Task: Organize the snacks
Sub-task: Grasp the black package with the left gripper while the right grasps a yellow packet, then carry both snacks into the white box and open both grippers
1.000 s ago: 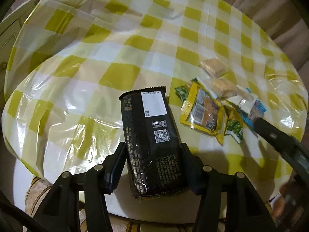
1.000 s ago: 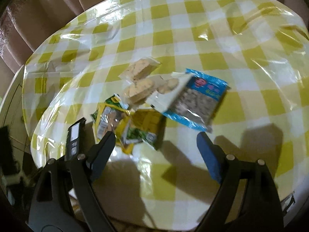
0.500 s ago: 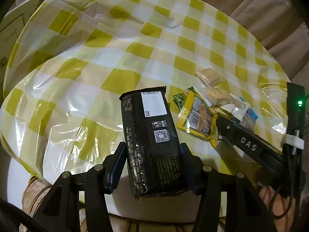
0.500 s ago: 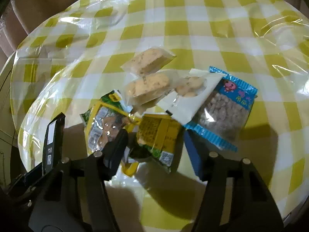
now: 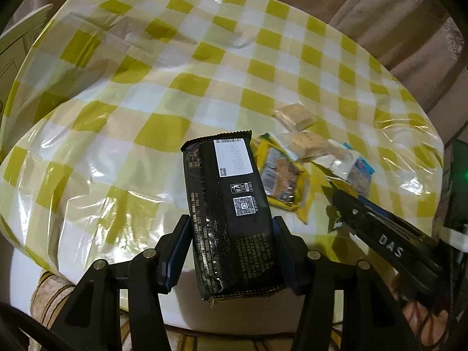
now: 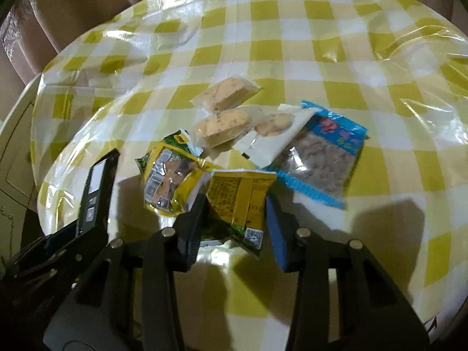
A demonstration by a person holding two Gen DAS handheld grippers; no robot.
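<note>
My left gripper [image 5: 231,242] is shut on a long black snack packet [image 5: 228,204] and holds it above the near table edge; the packet also shows in the right wrist view [image 6: 96,190]. My right gripper [image 6: 234,219] is shut on a yellow-green snack packet [image 6: 239,201] at the near side of the snack pile. In the pile lie a yellow packet [image 6: 169,181], two clear biscuit packs [image 6: 225,93], a white pack [image 6: 275,137] and a blue-edged packet [image 6: 324,158]. The right gripper also shows in the left wrist view [image 5: 345,201].
The round table wears a yellow-and-white checked cloth [image 5: 146,82] under shiny plastic. Brown sofa cushions [image 5: 395,14] stand behind it. A white cabinet [image 6: 11,152] is at the left.
My right gripper moved forward into the pile and closed on the yellow-green packet. My left gripper kept hold of the black packet and drifted slightly.
</note>
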